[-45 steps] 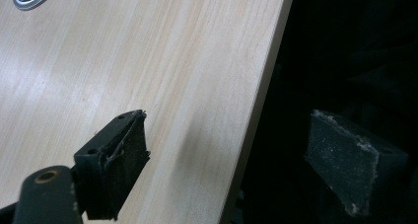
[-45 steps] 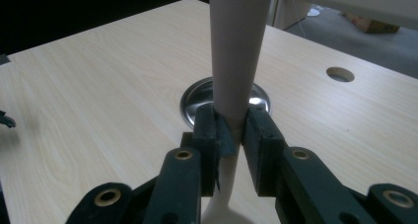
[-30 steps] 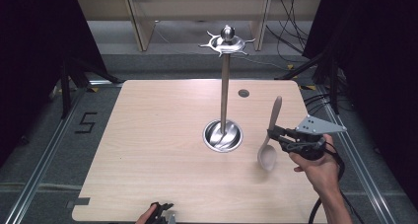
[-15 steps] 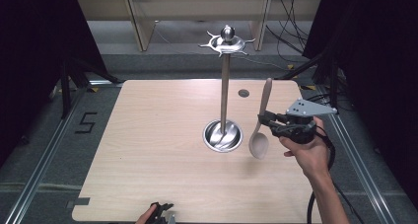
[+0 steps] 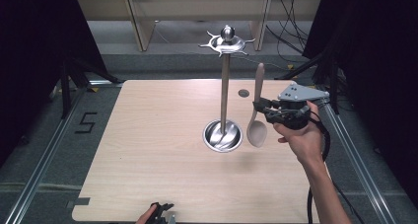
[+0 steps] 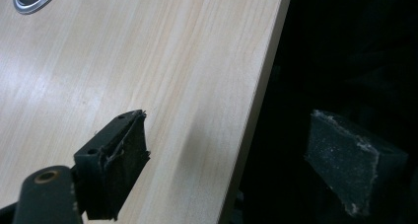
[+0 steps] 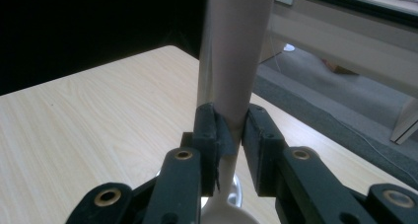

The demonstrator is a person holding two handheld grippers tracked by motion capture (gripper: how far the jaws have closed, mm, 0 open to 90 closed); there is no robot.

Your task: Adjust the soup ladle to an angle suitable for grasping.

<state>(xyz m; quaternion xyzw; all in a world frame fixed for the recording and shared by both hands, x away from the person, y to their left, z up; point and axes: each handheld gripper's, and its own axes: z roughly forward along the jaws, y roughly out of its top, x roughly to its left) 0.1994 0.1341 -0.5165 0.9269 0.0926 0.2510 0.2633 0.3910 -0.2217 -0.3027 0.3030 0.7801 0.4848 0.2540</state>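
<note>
The right tool [image 5: 262, 109] is clamping the handle of a pale wooden spoon [image 5: 257, 119], its two black jaws pressing together on the shaft, as the right gripper view shows with the spoon [image 7: 231, 66] rising straight up between them. In the high view the spoon is hanging upright above the counter [image 5: 148, 150], bowl down and handle pointing up, just beside the steel stand [image 5: 224, 93] on its right; whether it is touching the stand I cannot tell. The spoon's bowl is sitting next to the stand's round base, and its handle tip is reaching below the spoked top ring. The person's right hand [image 5: 300, 135] is gripping the tool from the counter's right side. The left tool [image 5: 161, 210] is resting at the counter's near edge, its jaws standing wide apart with nothing between them, one pad [image 6: 118, 165] over the wood.
</note>
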